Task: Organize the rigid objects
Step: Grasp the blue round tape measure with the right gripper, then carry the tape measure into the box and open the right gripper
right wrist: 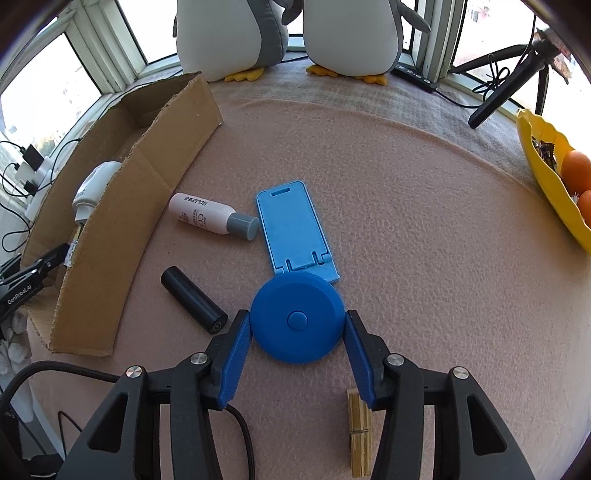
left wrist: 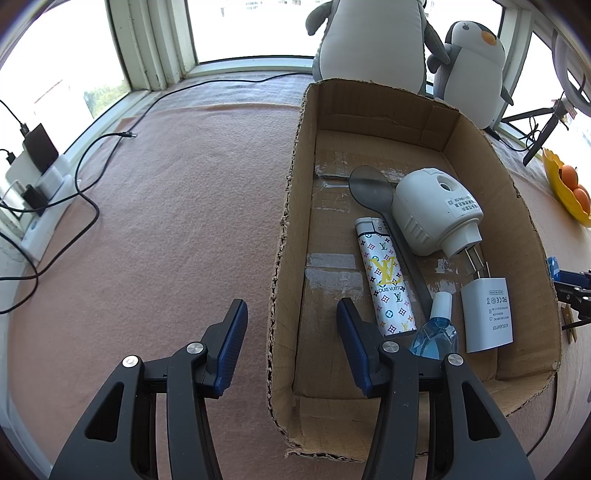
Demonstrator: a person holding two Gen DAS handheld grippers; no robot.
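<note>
Closing on a round dark-blue plastic disc (right wrist: pixel 297 319) with a raised centre button, right gripper (right wrist: pixel 296 325) tilted steeply down, both blue ribbed jaws pressed against the disc's opposite edges while it lies flat on the pink felt-covered desk (right wrist: pixel 406 221). Just beyond the disc and slightly tucked under its far edge, a flat light-blue plastic phone stand (right wrist: pixel 295 229); beside that, a white bottle with a grey cap (right wrist: pixel 207 216) lying on its side, cap touching the stand. Nearer the box, a black cylinder (right wrist: pixel 194 304), also lying down; by the right jaw, a wooden clothespin (right wrist: pixel 360 432). Hovering with jaws open and empty, left gripper (left wrist: pixel 291 302) astride the near-left wall of the brown open-topped cardboard box (left wrist: pixel 295 206). Already inside the box: a white monogram-patterned cylinder (left wrist: pixel 386 275), a grey plastic spoon (left wrist: pixel 369 186) partly under a white plug-in device (left wrist: pixel 428 210), a white power adapter (left wrist: pixel 487 314) and a small clear-blue bottle with a white cap (left wrist: pixel 436 332). Behind, by the windows, two grey-and-white plush penguins (right wrist: pixel 351 33); at far right, a yellow bowl of oranges (right wrist: pixel 543 162).
</note>
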